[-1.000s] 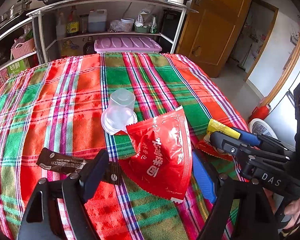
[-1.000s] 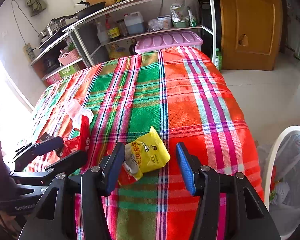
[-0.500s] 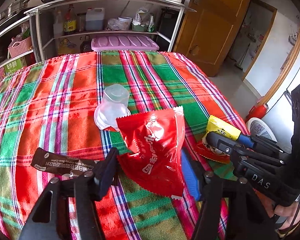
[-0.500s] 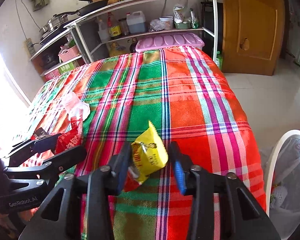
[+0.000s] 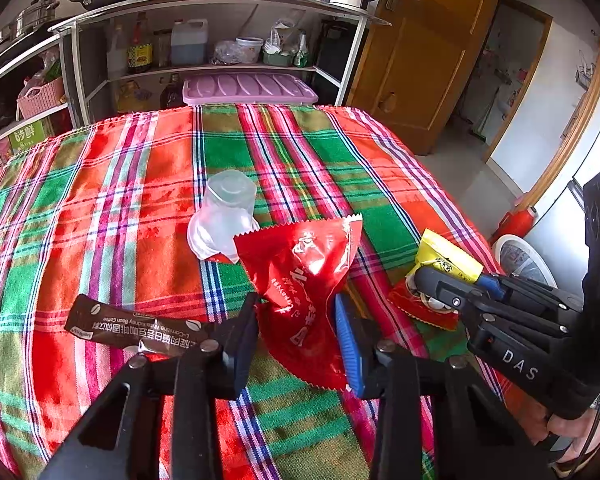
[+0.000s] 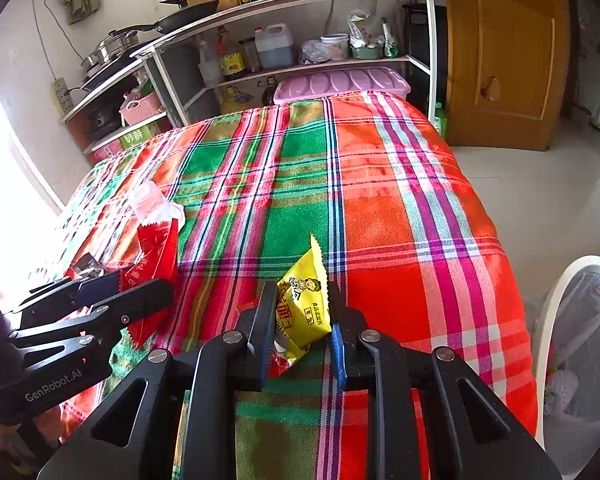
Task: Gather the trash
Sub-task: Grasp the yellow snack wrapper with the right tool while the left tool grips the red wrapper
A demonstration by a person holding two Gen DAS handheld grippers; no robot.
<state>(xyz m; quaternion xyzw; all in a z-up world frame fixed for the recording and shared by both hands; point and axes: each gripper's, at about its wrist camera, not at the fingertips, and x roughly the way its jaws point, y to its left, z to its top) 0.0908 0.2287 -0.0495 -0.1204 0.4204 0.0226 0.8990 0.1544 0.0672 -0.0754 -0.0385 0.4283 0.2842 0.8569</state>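
A crinkled red snack wrapper (image 5: 306, 280) is pinched upright by the left gripper (image 5: 296, 322) near the front edge of the table, while a yellow packet (image 6: 302, 306) is clamped in the right gripper (image 6: 300, 330) toward the front right corner. A brown coffee sachet (image 5: 136, 326) and a clear plastic cup (image 5: 224, 214) are seen lying beside them on the plaid tablecloth (image 5: 148, 184). A white bin (image 6: 576, 344) is stood off the table's right edge; kitchen shelves (image 5: 220, 32) are ranged behind.
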